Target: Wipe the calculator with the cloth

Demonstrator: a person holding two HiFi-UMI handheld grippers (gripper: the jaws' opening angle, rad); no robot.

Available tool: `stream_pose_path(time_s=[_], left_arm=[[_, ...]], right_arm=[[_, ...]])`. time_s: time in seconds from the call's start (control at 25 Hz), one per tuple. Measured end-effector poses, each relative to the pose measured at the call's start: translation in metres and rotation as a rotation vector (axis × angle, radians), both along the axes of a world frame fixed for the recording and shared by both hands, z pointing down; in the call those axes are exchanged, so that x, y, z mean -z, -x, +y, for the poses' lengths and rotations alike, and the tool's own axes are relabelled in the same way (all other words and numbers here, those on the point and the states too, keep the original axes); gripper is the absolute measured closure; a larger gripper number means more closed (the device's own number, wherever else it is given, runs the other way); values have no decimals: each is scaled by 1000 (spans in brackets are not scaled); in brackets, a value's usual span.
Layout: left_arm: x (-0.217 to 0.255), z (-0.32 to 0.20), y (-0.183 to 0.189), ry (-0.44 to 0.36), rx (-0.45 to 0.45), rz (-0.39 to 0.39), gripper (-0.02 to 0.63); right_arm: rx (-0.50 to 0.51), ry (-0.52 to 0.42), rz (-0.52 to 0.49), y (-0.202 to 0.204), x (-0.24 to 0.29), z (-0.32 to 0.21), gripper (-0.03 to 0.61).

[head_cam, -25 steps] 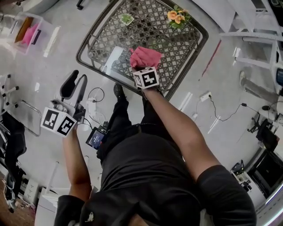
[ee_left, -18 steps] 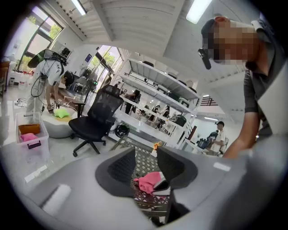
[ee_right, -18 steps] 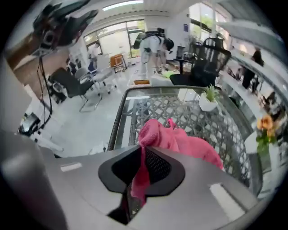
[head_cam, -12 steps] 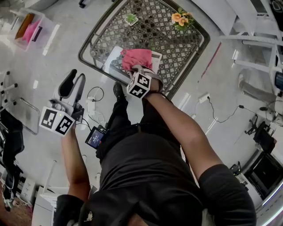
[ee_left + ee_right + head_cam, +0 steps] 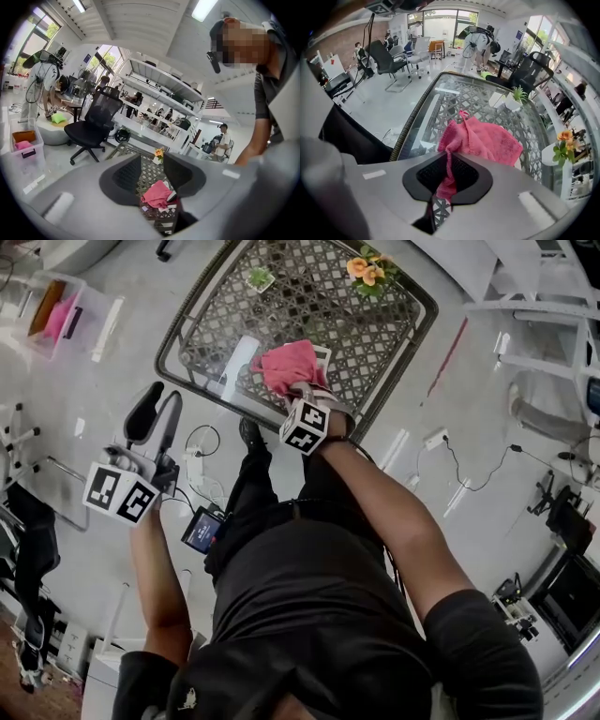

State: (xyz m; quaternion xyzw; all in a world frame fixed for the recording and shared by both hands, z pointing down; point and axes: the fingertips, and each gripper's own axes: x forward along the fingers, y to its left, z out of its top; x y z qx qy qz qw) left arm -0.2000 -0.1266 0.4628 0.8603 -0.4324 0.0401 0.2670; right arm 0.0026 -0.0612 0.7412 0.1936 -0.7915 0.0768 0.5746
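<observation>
Starting at the left, the left gripper is held over the pale floor, jaws apart with nothing between them. Further right, the soft pink terry cloth is clamped at a bunched corner in the jaws of the right gripper and spread over what is taken for the white-edged calculator, mostly covered. The cloth is judged light and limp, best held by a gathered fold. The glass-topped lattice counter looks slippery, so the calculator may slide. Office chairs and shelving are seen around.
</observation>
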Motion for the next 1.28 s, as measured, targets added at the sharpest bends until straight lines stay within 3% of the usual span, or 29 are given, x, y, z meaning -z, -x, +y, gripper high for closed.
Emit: stream_pose_path(time_s=[0.48,0.6,0.76,0.84,1.04,1.28], left_arm=[[9,-9,-58,-11,-70,-8,425],[14,-12,-69,-24,-87,-9,425],[16,-11,-71,-32,-94,-3,425],[17,-10,-71,-32,-94,0,425],[17,-3,-68,-35,-91,4,425],[13,7,-50,-24,-66,4,425]], right_arm=[[-137,12,18,-89,-4,7,551],[-314,35,-62,-109,3,-1,552],[-698,38,-267,-127,36,-25,552],[-791,53,-321,-128,42,-26,552],[-869,108,-370,-115,36,-18,552],[-859,147,-355,-88,22,-11,552]])
